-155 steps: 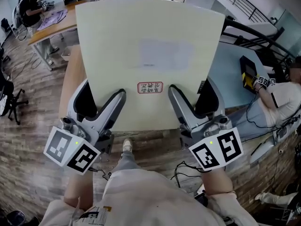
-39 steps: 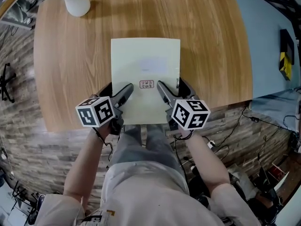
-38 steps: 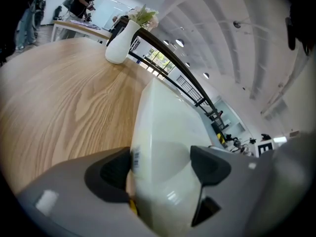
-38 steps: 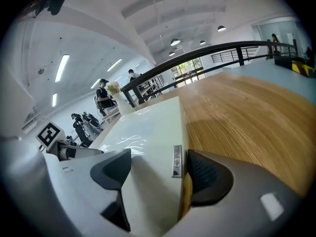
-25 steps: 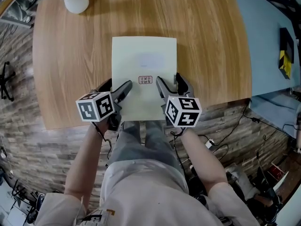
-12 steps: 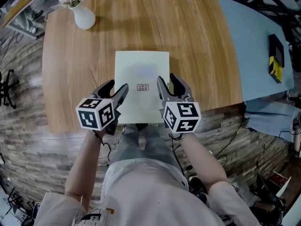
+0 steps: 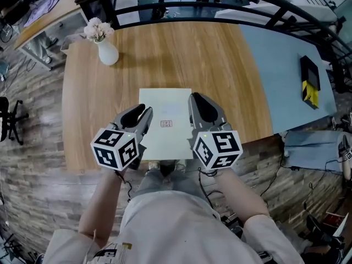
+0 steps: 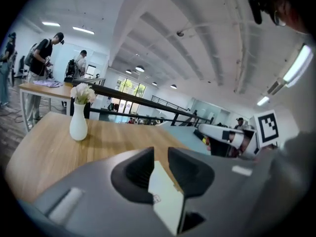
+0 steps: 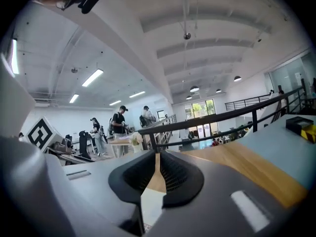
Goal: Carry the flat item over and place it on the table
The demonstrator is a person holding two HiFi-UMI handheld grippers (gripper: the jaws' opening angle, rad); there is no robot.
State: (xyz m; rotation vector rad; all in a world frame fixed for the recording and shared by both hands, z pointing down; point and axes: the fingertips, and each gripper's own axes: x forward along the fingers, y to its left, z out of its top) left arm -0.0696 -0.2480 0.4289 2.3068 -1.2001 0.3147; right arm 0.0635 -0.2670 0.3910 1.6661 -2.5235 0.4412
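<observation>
Wooden table (image 7: 231, 65), one flat sheet (image 7: 165, 106), one vase (image 7: 108, 54); left tongs (image 7: 137, 114), right tongs (image 7: 202, 103) closing empty.

Matt pale paper sheet (image 7: 165, 106); smooth, faintly sheened wood-grain table (image 7: 220, 59); glossy white vase (image 7: 108, 54).

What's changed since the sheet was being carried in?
The sheet went from held up in both grippers to lying flat on the table. The left gripper and right gripper released it; their jaws are closing with nothing between them. The vase stays on the table's far corner.
</observation>
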